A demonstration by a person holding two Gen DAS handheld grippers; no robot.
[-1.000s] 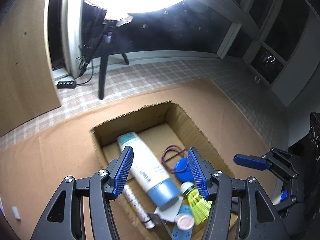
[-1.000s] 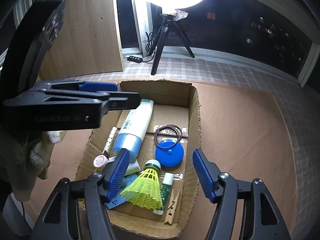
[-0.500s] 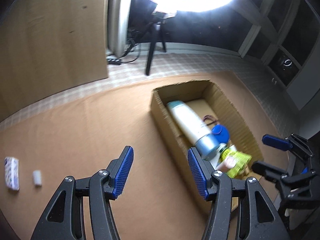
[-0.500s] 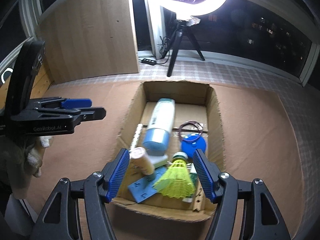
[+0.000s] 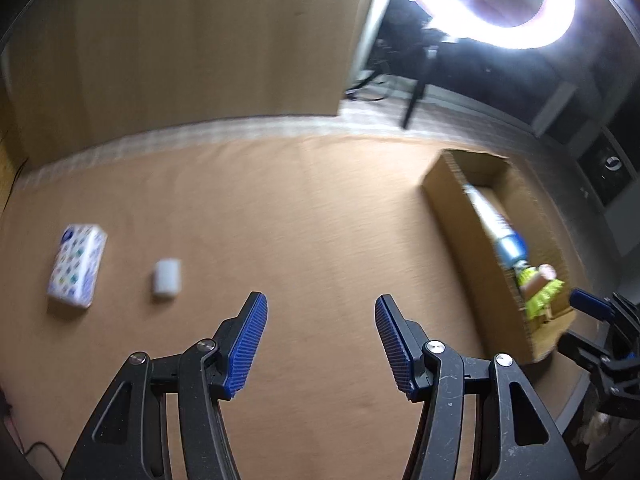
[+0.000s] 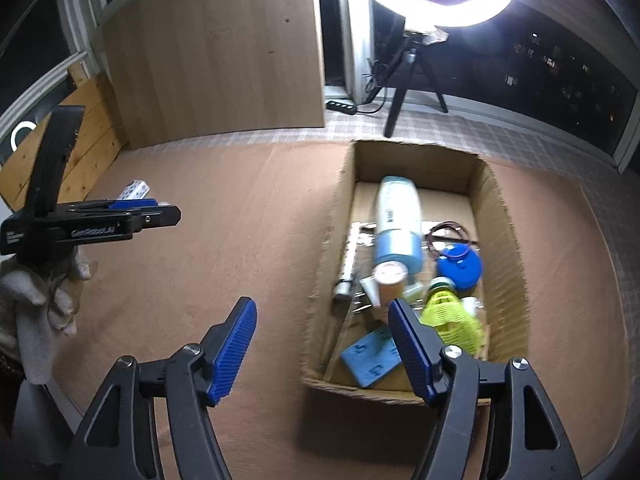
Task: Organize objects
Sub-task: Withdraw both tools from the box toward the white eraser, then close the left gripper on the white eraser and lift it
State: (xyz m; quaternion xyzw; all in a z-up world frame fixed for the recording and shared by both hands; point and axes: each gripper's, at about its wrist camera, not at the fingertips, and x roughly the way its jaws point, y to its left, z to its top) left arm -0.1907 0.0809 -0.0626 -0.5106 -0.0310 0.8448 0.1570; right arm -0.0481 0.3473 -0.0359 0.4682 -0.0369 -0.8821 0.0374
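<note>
Risk lies in the small white cylinder (image 5: 168, 277): lying on its side at far left beside the patterned packet (image 5: 77, 266), well apart from the cardboard box (image 5: 448, 200) at right, it may roll when the empty, spread left gripper (image 5: 318, 340) closes; right gripper (image 6: 322, 344) also gapes empty

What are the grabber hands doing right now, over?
Left gripper open, empty, over bare mat. Right gripper open, empty, near cardboard box. Tissue pack and white cylinder not yet boxed. Nothing blocking them.
</note>
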